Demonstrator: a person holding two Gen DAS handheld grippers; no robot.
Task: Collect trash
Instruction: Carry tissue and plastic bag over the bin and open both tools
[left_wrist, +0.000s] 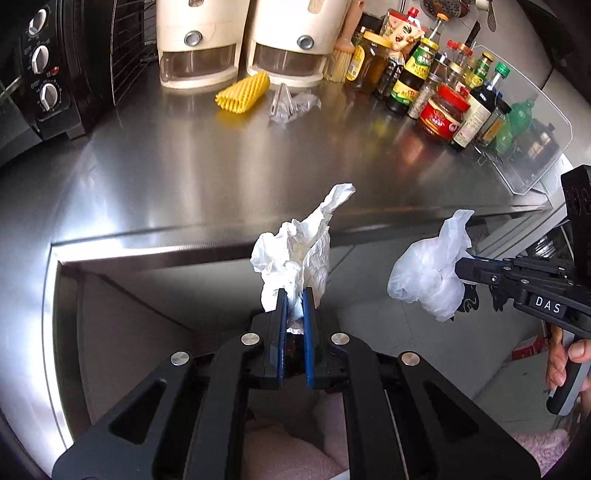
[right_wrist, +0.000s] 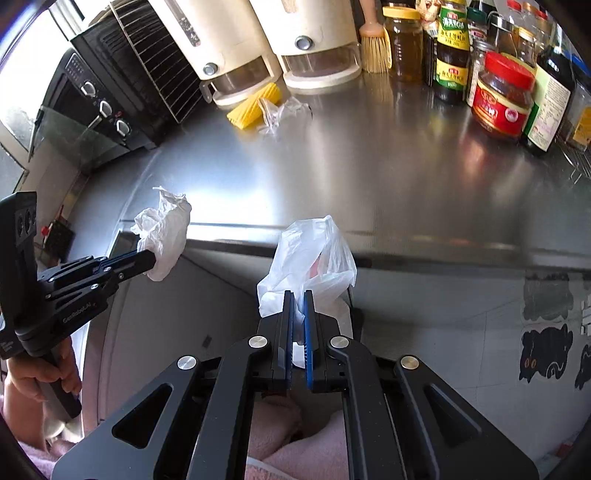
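Both black two-finger grippers are being held out level in front of the stainless-steel bench (left_wrist: 184, 177), just off its front edge and side by side over the floor. The left gripper (left_wrist: 294, 306) is pointing forward toward the bench's front edge, its blue-padded jaws standing narrow and pinching the crumpled white paper tissue (left_wrist: 295, 251), which is sticking up and out past the fingertips; from the right wrist view the same left gripper (right_wrist: 149, 260) is reaching in from the left edge with a bare hand (right_wrist: 37, 376) wrapping its grip below. The right gripper (right_wrist: 298, 306) is likewise narrowed, clamping the thin translucent white plastic bag (right_wrist: 314, 254), which is billowing above and to the right of its jaws; in the left wrist view the right gripper (left_wrist: 460, 267) is coming in from the right edge, and its body is bearing the white letters "DAS". "GenRobot.AI" is showing faintly on the left gripper's side. Near the bench's back edge, a yellow foam fruit net (left_wrist: 243, 94) and a crumpled clear plastic wrapper (left_wrist: 291, 105) are lying just beside each other in front of two cream-coloured dispensers (left_wrist: 251, 40). A red-lidded sauce jar (left_wrist: 443, 114) is standing among the bottles toward the back right corner; its label cannot be read.
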